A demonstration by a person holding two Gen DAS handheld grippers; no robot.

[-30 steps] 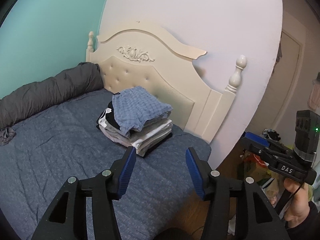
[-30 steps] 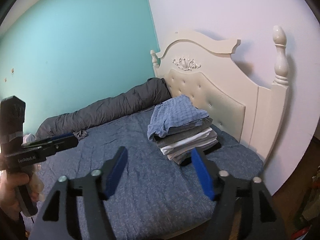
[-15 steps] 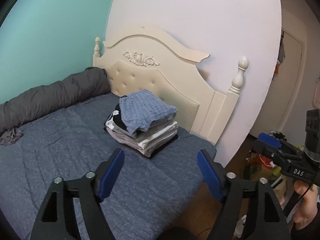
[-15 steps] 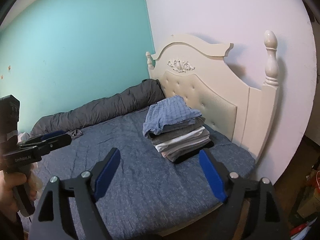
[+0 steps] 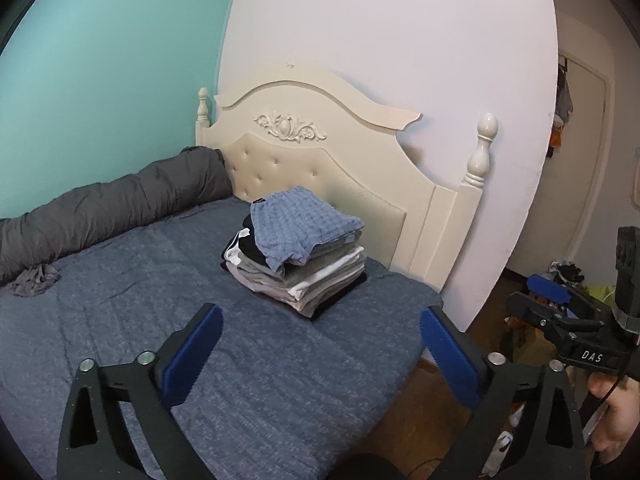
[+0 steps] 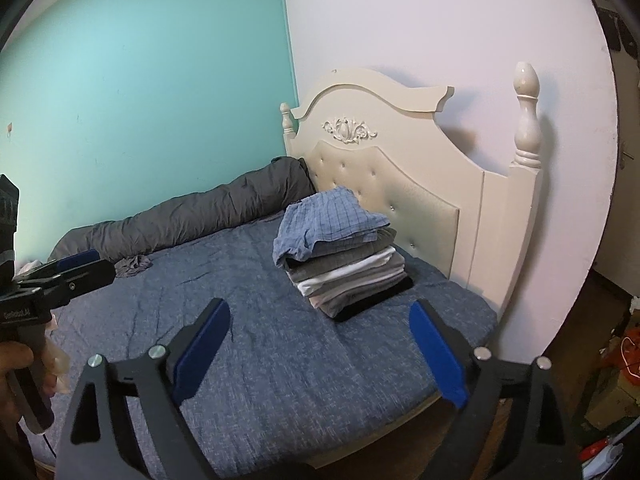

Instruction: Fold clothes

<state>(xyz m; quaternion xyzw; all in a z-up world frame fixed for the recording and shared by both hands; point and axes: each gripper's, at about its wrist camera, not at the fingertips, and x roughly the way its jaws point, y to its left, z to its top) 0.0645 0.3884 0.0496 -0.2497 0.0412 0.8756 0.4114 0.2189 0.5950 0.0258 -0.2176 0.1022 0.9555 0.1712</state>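
The bed (image 5: 120, 340) fills most of what I see, its blue-grey cover spread flat and running up to the cream headboard (image 5: 320, 152) with its tufted panel and turned posts. Along the far edge of the bed, against the teal wall (image 6: 140, 80), lies a long rolled dark grey duvet (image 5: 112, 204) that reaches the headboard at one end. Near the head end of the bed, toward its right edge and just in front of the headboard, sits the stack of folded clothes (image 5: 298, 266): a blue checked garment (image 6: 328, 224) on top, grey and white layers beneath it, and something black at the bottom. My left gripper (image 5: 320, 356) hangs above the foot-side part of the bed with its blue-padded fingers spread wide and nothing between them, well short of the stack. My right gripper (image 6: 324, 354) is likewise spread wide and empty, aimed at the same stack from near the bed's right corner. Smallest on the bed, a crumpled grey garment (image 6: 134, 266) lies loose by the far edge, just beside the duvet and well apart from the stack.
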